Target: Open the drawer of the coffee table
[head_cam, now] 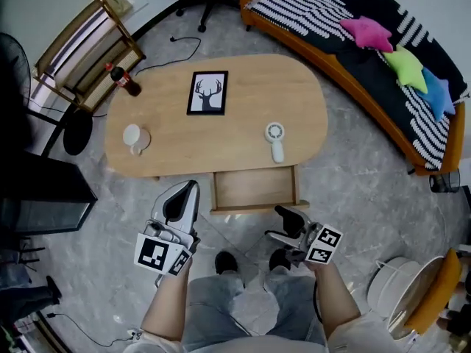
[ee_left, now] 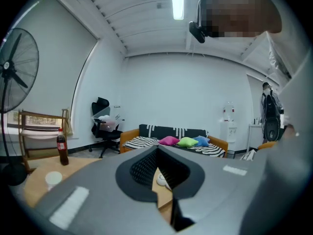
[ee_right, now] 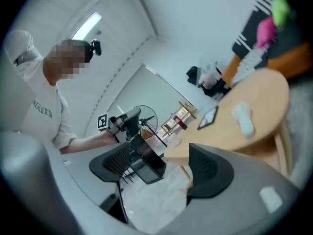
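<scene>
Nearest me, both tools hang over the floor just in front of the operator's knees. The left tool (head_cam: 191, 187) has its jaws drawn almost together, with only a sliver of desk showing between them and nothing held. The right tool (head_cam: 282, 224) stands moderately wide and empty; through its jaws I see only floor, with the other tool beyond.

Just past the tips is the drawer (head_cam: 254, 188). It stands pulled out from the near edge of the desk (head_cam: 221, 134), with its bare wooden bottom in plain sight, so I judge the opening done, or nearly so. The drawer front lies between the two tools and a little beyond them, nearer the right tool than the left, and neither tool touches it.

The step in hand, as I read it, is to finish cleanly. I would keep both tools clear of the drawer front so nothing knocks it back in. If more travel is wanted, I would catch the front lip near its middle with the right tool and pull straight towards me — an off-centre pull could skew the drawer on its runners.

Further off, the desk top carries a white handheld fan (head_cam: 274, 140) just behind the drawer, a picture frame (head_cam: 207, 93) and a cola bottle (head_cam: 124, 79) — none of it in the way. The sofa (head_cam: 353, 57) lies well beyond.
</scene>
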{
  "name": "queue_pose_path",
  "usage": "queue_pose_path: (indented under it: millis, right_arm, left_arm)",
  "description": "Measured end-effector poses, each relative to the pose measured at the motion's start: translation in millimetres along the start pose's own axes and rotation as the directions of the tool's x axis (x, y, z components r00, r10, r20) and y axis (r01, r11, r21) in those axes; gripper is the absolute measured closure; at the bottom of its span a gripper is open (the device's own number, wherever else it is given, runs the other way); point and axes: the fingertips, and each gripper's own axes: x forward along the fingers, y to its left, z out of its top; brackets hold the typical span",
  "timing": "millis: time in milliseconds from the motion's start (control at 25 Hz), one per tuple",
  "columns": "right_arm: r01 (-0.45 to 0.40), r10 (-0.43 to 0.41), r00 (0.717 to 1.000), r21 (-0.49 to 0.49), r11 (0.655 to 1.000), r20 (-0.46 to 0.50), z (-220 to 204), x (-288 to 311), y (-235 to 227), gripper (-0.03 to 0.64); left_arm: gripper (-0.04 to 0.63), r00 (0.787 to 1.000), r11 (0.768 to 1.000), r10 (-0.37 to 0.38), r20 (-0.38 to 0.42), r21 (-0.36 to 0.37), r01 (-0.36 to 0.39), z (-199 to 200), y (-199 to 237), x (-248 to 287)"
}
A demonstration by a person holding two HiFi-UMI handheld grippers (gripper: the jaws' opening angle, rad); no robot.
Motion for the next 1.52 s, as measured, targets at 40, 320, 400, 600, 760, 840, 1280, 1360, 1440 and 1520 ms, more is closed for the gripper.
queue_pose_path:
  millis: [40,320,400,600,760,840,1280,1360,1440,1520]
  right_arm:
    - [0.016,-0.017,1.0,-0.1,0.995,-0.011,40.9,4.0,19.2,0.238]
    - [0.228,-0.177,0.973,-0.51,0.83,0.147,302.7,16.6,160.1,0.258]
    - [0.285,-0.219,0.958,-0.55,0.785,0.183,351.2,13.9,192.2,0.259]
    - [0.434,-0.319,0.901,-0.615,0.658,0.294,436.7,-5.5,239.3,0.271]
    - [0.561,-0.383,0.828,-0.592,0.578,0.41,476.5,-42.9,249.9,0.343]
    - [0.614,-0.414,0.789,-0.574,0.542,0.453,491.4,-59.7,252.1,0.407]
    - [0.682,-0.494,0.731,-0.546,0.488,0.472,495.9,-68.4,249.1,0.612]
    - [0.685,-0.49,0.728,-0.546,0.483,0.479,499.8,-66.4,251.1,0.612]
    - [0.683,-0.483,0.73,-0.549,0.481,0.484,504.0,-64.2,254.0,0.612]
    - [0.681,-0.477,0.732,-0.553,0.481,0.487,507.8,-62.8,257.5,0.612]
  left_arm:
    - [0.597,1.0,1.0,0.003,0.005,-0.006,-0.003,23.7,-1.1,-4.9]
    - [0.597,0.998,1.0,0.003,0.067,-0.007,-0.003,200.5,-6.8,-38.5]
    - [0.597,0.996,1.0,0.007,0.088,-0.003,-0.006,247.5,-6.8,-45.1]
    - [0.597,0.988,0.999,0.026,0.149,0.033,-0.032,333.7,4.9,-48.2]
    - [0.597,0.982,0.995,0.081,0.173,0.042,-0.09,364.6,24.3,-52.2]
    - [0.597,0.978,0.992,0.109,0.18,0.038,-0.118,374.3,35.1,-54.6]
    - [0.597,0.975,0.993,0.118,0.188,0.007,-0.121,392.2,27.0,-58.1]
    - [0.597,0.975,0.993,0.116,0.187,0.01,-0.12,392.3,26.9,-59.6]
    - [0.597,0.975,0.992,0.118,0.186,0.012,-0.122,392.1,27.7,-61.3]
    - [0.597,0.975,0.992,0.121,0.185,0.01,-0.125,392.5,28.0,-62.6]
